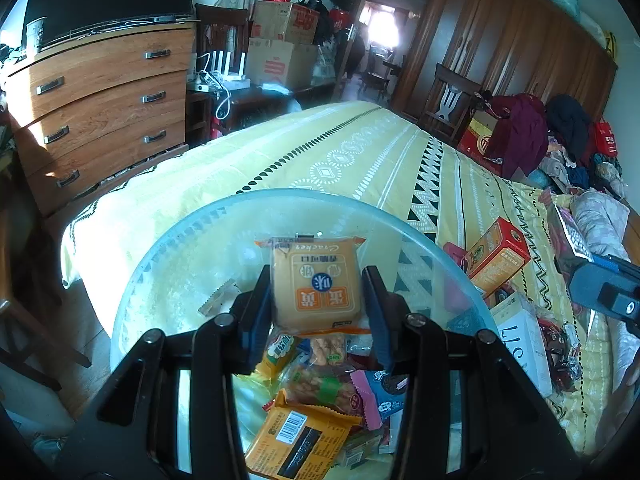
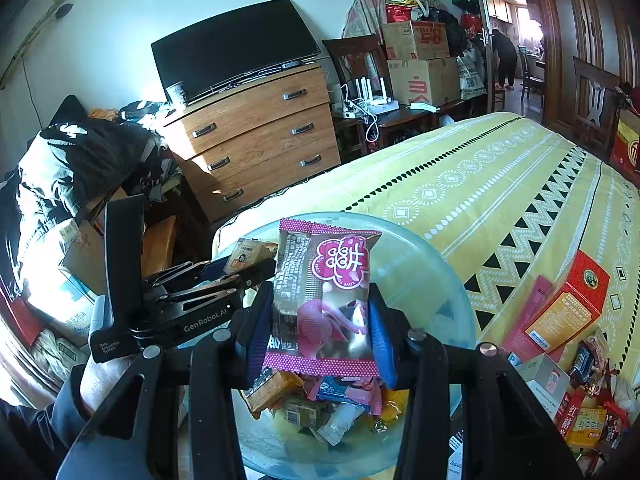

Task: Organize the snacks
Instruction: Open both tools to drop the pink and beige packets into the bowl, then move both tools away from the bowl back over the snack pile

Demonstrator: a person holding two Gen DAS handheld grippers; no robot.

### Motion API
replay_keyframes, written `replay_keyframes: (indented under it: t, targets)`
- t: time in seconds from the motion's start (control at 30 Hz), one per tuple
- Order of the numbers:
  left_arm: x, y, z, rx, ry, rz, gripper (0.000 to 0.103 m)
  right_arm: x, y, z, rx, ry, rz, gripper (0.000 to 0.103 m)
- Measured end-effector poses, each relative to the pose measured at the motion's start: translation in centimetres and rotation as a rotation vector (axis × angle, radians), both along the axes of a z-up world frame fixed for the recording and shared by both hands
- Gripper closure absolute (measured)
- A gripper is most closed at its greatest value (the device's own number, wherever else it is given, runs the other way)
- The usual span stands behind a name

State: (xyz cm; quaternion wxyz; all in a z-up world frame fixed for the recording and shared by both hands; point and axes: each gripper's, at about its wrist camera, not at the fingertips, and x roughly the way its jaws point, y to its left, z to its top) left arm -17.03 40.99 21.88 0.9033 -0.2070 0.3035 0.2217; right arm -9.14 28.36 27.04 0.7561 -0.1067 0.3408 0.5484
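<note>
Gripping a flat square orange cracker packet [image 1: 316, 286], the left gripper [image 1: 316, 300] jaws stand part-open over a translucent round glass bowl [image 1: 420, 248] of crinkly wrappers. The right gripper [image 2: 320, 320] jaws clamp a glossy pink snack pouch [image 2: 326, 300]; beyond lies a red carton [image 2: 568, 312] on the yellow patterned bedspread [image 2: 480, 184].

Glossy plastic cracker packet [image 1: 316, 284], shiny foil pink packet [image 2: 328, 300], frosted glass bowl [image 1: 168, 264], woven cloth bedspread [image 1: 352, 152]
</note>
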Motion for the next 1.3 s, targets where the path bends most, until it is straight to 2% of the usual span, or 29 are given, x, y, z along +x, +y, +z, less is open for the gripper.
replay_keyframes:
  t: [0.3, 0.37, 0.43, 0.6, 0.63, 0.67, 0.7, 0.83, 1.07, 1.17, 1.3]
  targets:
    - [0.4, 0.1, -0.5, -0.005, 0.017, 0.003, 0.056, 0.4, 0.6, -1.1, -0.007, 0.026, -0.001, 0.052]
    - [0.4, 0.1, -0.5, -0.005, 0.017, 0.009, 0.042, 0.6, 0.7, -1.3, -0.007, 0.035, -0.003, 0.050]
    - [0.4, 0.2, -0.5, -0.005, 0.015, 0.011, 0.032, 0.7, 0.9, -1.5, -0.010, 0.046, 0.000, 0.050]
    - [0.6, 0.1, -0.5, -0.003, 0.020, 0.010, 0.025, 0.8, 1.1, -1.7, -0.009, 0.049, 0.002, 0.049]
    - [0.6, 0.2, -0.5, -0.004, 0.021, 0.011, 0.020, 0.8, 1.1, -1.7, -0.008, 0.049, 0.002, 0.049]
    - [0.6, 0.2, -0.6, -0.007, 0.025, 0.018, 0.008, 0.9, 1.0, -1.7, -0.007, 0.048, 0.001, 0.046]
    - [0.6, 0.3, -0.6, -0.014, 0.030, 0.028, 0.001, 0.8, 0.9, -1.6, -0.006, 0.046, -0.001, 0.039]
    - [0.9, 0.4, -1.1, -0.045, 0.051, 0.038, 0.000, 0.9, 0.2, -1.7, 0.008, 0.039, -0.023, 0.015]
    - [1.3, -2.0, -0.2, -0.008, 0.055, 0.016, 0.000, 0.7, -3.4, -1.8, 0.064, 0.045, -0.072, 0.015]
    - [1.2, -4.4, 1.6, 0.048, 0.004, -0.009, 0.000, 0.4, -6.6, -1.8, 0.091, 0.017, -0.120, 0.015]
    - [1.4, -10.6, 4.4, 0.176, -0.096, -0.099, 0.000, -0.4, -13.1, -2.3, 0.117, -0.063, -0.229, 0.012]
